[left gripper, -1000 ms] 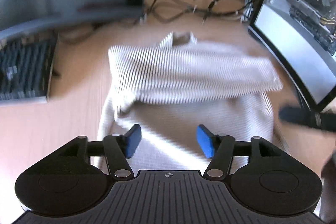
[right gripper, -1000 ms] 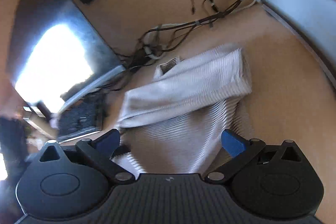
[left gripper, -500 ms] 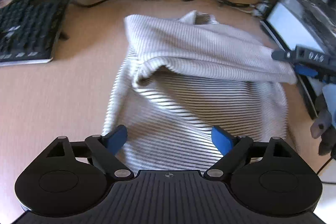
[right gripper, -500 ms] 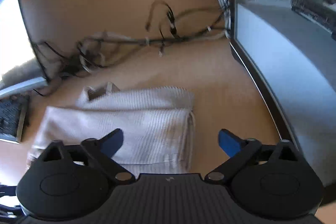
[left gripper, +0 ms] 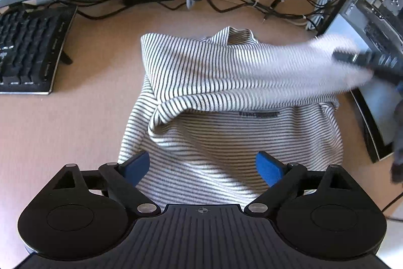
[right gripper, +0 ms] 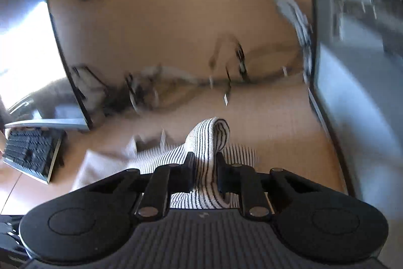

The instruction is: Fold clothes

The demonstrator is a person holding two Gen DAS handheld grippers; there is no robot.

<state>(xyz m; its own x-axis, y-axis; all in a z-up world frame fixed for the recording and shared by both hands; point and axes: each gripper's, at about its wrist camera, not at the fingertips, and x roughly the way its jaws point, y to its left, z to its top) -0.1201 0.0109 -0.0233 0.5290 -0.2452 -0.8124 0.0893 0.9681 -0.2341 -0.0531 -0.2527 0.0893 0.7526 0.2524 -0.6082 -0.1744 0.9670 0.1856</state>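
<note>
I judge the fold partly done: on the white knit top with thin black stripes (left gripper: 226,97), 1 band of cloth, probably a sleeve, already lies across the chest below the collar, and the body beneath it is spread out unfolded. I think the sideways and lengthwise folds are left.

The top lies flat on the tan wooden surface (left gripper: 63,122), to the right of the black keyboard (left gripper: 27,52), its collar pointing toward the tangle of cables beyond the keyboard.

My right gripper (right gripper: 204,172) has its jaws closed tight on a bunched fold of the striped cloth, lifted off the surface on the side away from the keyboard. My left gripper (left gripper: 202,165) hangs over the hem end with its blue pads spread wide, holding nothing.

The fabric looks soft, ribbed and slightly rumpled; its right end is blurred.
</note>
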